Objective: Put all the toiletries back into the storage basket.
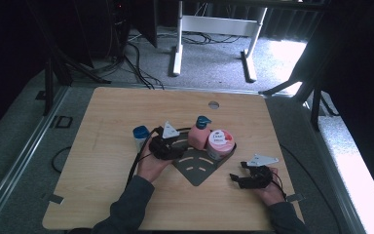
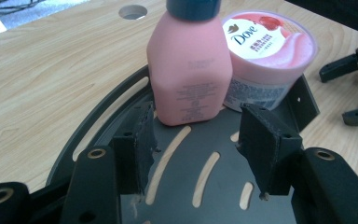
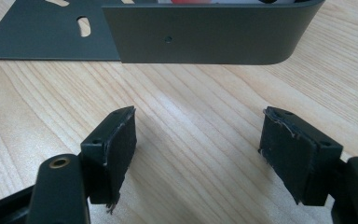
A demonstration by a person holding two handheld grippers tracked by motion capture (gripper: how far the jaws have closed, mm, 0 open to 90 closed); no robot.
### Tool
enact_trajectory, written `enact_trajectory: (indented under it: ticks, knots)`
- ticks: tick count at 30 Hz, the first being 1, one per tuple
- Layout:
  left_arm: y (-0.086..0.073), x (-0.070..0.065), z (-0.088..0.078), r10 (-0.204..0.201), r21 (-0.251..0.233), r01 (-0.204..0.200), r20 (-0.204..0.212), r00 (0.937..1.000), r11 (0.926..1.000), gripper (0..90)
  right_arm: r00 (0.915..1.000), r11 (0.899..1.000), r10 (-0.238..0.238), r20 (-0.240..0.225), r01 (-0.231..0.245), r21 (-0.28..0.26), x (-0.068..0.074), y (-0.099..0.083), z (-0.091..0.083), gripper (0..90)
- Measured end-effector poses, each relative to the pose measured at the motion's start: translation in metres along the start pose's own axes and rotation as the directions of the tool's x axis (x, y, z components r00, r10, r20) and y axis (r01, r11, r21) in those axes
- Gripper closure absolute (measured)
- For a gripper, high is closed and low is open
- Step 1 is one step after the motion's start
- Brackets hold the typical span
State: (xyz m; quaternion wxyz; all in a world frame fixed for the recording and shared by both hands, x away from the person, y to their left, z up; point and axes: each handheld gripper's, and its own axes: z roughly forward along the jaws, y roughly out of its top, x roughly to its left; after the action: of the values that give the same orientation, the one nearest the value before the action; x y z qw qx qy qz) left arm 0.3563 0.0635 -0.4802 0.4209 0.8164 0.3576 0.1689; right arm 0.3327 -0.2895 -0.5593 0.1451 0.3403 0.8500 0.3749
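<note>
The person's forearms enter from the bottom of the high view in dark sleeves. The left hand (image 1: pixel 152 165) reaches forward and holds the left gripper (image 1: pixel 168 146), its grey three-cornered plate tilted up on top. In the left gripper view its jaws stand apart with nothing between the pads (image 2: pixel 265 140). The right hand (image 1: pixel 269 191) rests lower and farther right, holding the right gripper (image 1: pixel 234 176), which points leftward. In the right gripper view its jaws are spread wide, pads (image 3: pixel 121 140) worn at the edges, gripping nothing

Pink bottle (image 2: pixel 189 70), dark grey slotted rack (image 2: pixel 209 158)
</note>
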Motion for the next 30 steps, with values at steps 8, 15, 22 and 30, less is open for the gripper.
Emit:
enact_trajectory:
  ticks: [8, 15, 22, 30]
  knots:
    - [-0.005, -0.001, -0.009, 0.014, 0.009, -0.014, 0.020, 0.9997, 0.9999, 45.8, 1.0000, 1.000, -0.005, 0.003, 0.005, 0.000, 0.000, 0.000, 0.000, 26.6]
    - [-0.010, 0.002, -0.015, 0.004, 0.007, -0.005, 0.017, 0.9998, 1.0000, 45.8, 1.0000, 1.000, -0.004, 0.002, 0.004, 0.000, 0.000, 0.000, 0.000, 26.6]
    - [-0.017, 0.002, -0.026, 0.021, 0.016, -0.021, 0.013, 0.9997, 0.9996, 45.8, 1.0000, 1.000, -0.003, 0.002, 0.003, 0.002, 0.000, 0.000, 0.000, 26.6]
    - [-0.021, 0.004, -0.032, 0.028, 0.024, -0.028, 0.009, 0.9996, 0.9993, 46.0, 1.0000, 1.000, -0.002, 0.003, 0.002, 0.002, 0.001, 0.000, 0.000, 26.5]
